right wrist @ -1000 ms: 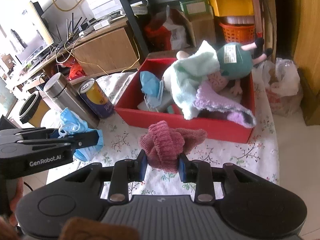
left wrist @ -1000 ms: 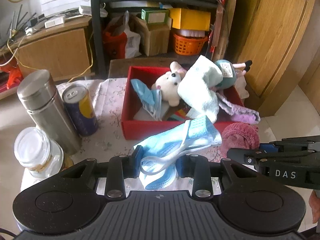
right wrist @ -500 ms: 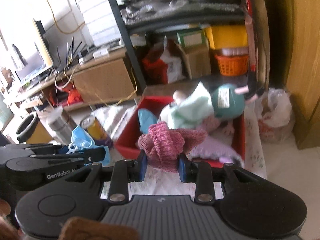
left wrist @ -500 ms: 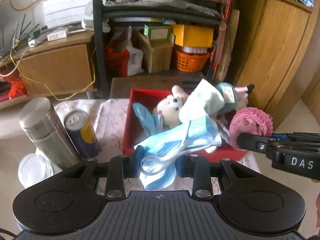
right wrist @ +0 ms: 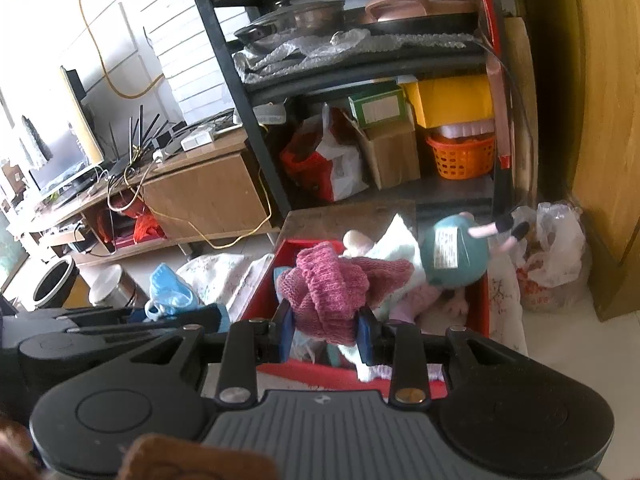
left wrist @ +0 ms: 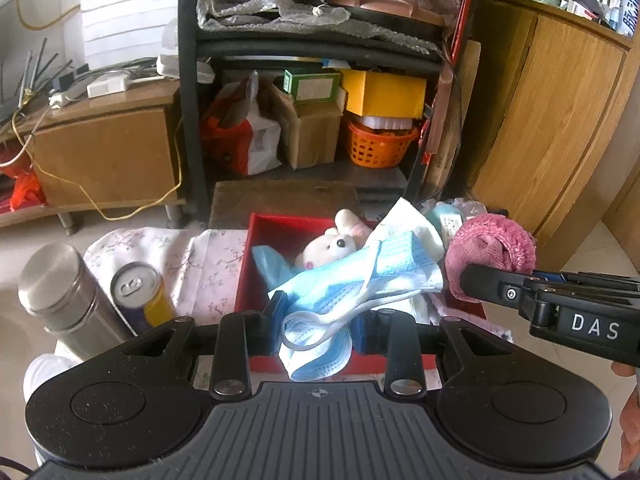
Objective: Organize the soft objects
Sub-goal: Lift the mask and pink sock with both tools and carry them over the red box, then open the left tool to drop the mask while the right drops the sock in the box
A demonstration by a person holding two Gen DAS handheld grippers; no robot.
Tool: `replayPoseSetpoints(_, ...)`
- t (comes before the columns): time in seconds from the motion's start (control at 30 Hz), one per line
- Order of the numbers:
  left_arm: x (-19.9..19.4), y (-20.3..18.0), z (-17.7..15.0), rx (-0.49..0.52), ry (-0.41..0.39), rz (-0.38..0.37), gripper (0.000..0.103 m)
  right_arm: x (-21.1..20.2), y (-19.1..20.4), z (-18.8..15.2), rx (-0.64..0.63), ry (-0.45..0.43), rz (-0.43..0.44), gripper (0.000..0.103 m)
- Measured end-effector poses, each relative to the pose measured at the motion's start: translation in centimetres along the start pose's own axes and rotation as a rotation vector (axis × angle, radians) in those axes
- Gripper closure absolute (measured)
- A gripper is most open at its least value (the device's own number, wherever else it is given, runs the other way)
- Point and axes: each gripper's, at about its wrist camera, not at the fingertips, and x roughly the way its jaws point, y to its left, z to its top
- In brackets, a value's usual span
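- Landmark: an open red rectangular box, standing on a white cloth with a pink floral print.
- Left gripper: clenched on a bundle of pale blue pleated face masks, white ear loops hanging loose. The bundle is held above the near left part of the box.
- Right gripper: clenched on a dark pink knitted fabric ball, held above the box's near wall; in the left wrist view it sits to the right of the masks.
- Inside the box: a white plush animal, a pale folded towel, a teal round plush with a label, and another blue mask.
- Left of the box, on the cloth: a blue-and-yellow drink can, then a stainless steel flask beside it.
- Behind the box: a black metal shelf rack with an orange plastic basket.
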Motion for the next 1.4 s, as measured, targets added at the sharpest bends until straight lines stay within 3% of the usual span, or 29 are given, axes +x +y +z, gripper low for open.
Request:
replayPoseSetpoints(0.67, 2.8, -0.7, 3.1, -0.023, -0.011, -0.021, 0.070, 2.4, -2.1, 2.9, 0.039, -0.014, -0.027, 0.100)
replayPoseSetpoints(1.17, 7.1, -0.7, 3.8, -0.015, 0.041, 0.036, 0.069, 6.0, -3.2, 3.5, 0.016, 0.031, -0.099, 0.100)
replayPoseSetpoints(1.4, 9.5, -0.7, 3.8, -0.008, 0.071, 0.062, 0.061, 8.6, -4.5, 3.1, 0.021, 0.076, -0.142, 0.100)
